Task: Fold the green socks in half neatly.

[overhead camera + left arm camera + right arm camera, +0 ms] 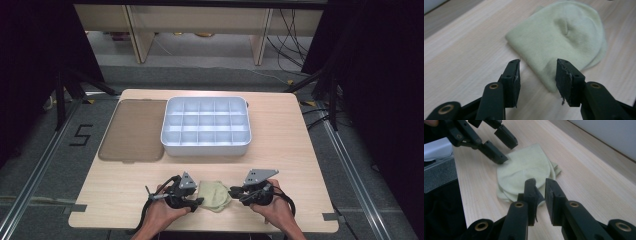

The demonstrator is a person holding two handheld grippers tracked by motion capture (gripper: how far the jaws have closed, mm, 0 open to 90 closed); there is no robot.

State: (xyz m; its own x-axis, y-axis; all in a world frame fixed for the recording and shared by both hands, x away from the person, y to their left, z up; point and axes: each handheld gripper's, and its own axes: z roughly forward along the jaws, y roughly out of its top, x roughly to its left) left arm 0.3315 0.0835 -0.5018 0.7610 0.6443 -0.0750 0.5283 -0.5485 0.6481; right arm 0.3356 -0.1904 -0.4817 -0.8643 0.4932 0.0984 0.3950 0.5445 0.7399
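Two bare forearms reached in from the near edge of a pale wooden table (280, 130), each hand holding a black two-jaw gripper on either side of a folded, pale yellow-green knit cloth (214, 194) that lay flat near that edge. Layered with rounded edges, the cloth (559, 42) had a fine ribbed weave and one small crease near its middle.

At the cloth's left, the left gripper (196, 201) had its jaws standing apart; the left gripper view showed one cloth corner lying on the table between the jaws (537, 72), with no pad pressing on it. At the cloth's right, the right gripper (233, 192) had its jaws (539, 187) nearly together with a narrow gap, just short of the cloth's layered rounded edge (524, 173) and holding nothing.

From above, a white compartment tray (206, 145) sat mid-table, well apart from the cloth, with a brown mat (132, 131) just beside it on the left. Close up, the right gripper view caught the left gripper (505, 150) tipped down onto the cloth's far edge.
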